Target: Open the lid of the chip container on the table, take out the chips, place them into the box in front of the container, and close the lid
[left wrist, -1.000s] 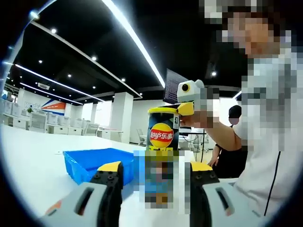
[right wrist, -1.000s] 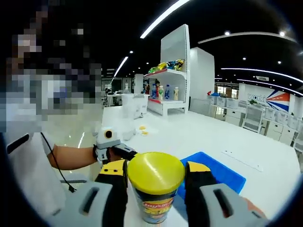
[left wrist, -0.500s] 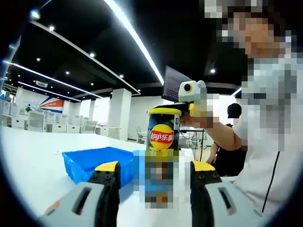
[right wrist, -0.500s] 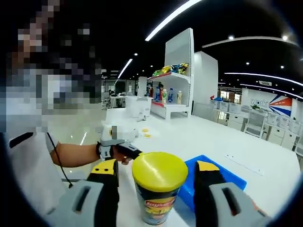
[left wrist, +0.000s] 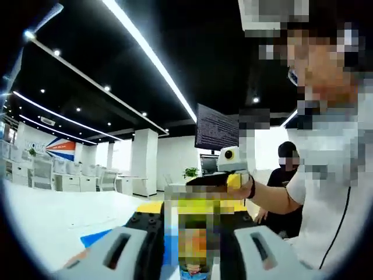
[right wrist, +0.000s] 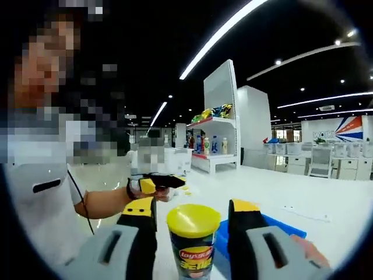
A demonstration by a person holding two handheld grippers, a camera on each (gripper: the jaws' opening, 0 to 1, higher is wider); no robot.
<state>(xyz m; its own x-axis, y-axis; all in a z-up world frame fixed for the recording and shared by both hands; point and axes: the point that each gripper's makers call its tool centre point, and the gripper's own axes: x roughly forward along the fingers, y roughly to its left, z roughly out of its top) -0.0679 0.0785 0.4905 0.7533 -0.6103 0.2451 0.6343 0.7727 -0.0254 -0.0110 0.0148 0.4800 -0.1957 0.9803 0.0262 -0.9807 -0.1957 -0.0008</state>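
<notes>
2 grippers flank the upright chip container [right wrist: 193,242] on the table [right wrist: 303,192]: the right gripper [right wrist: 192,211] stands spread beside its yellow lid [right wrist: 193,219], the left gripper [left wrist: 192,219] brackets its body, grip uncertain, blue box [right wrist: 278,226] just behind.

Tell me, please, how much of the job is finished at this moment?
Nothing looks finished: the yellow lid is on the chip container. In hand: the right gripper has its jaws on either side of the lid. Left: opening, moving chips into the blue box, closing.
</notes>
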